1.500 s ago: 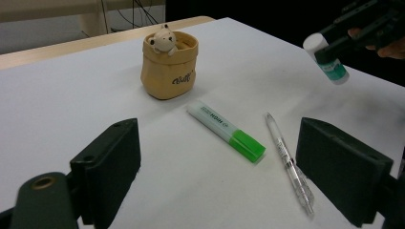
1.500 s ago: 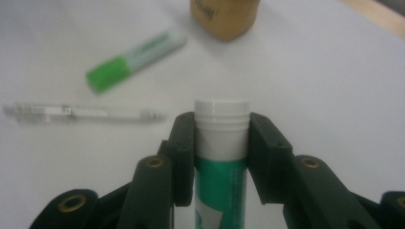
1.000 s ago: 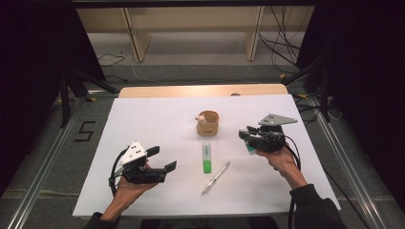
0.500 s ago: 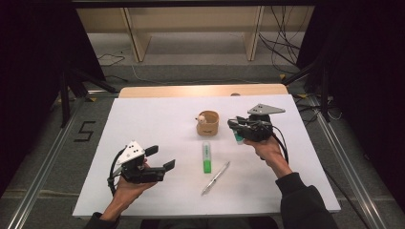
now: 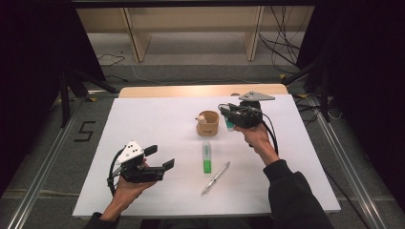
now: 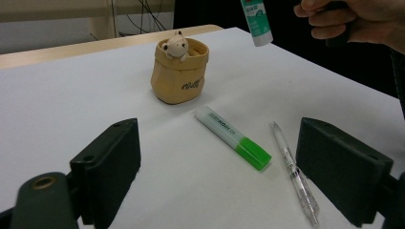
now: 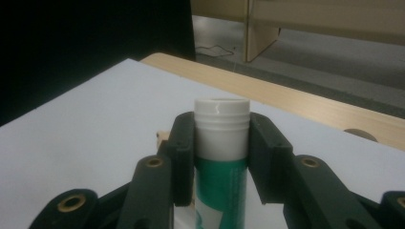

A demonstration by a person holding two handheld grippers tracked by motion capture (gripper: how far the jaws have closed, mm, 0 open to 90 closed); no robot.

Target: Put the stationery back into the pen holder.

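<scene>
A green highlighter (image 5: 207,157) lies mid-table on the white sheet (image 5: 143,119), with a clear pen (image 5: 215,178) just right and nearer. Beyond them stands a tan pouch (image 5: 208,124) with a small bear figure (image 5: 202,118) on its rim.

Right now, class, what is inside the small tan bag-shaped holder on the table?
A small cream bear figure peeks over the rim of the tan holder. The holder's wall hides the figure's lower part and anything deeper inside.

The right hand-held gripper (image 5: 228,116) holds a glue stick (image 5: 229,124) just beside the tan cup (image 5: 208,125); a green marker (image 5: 207,156) lies on the table (image 5: 143,124).
</scene>
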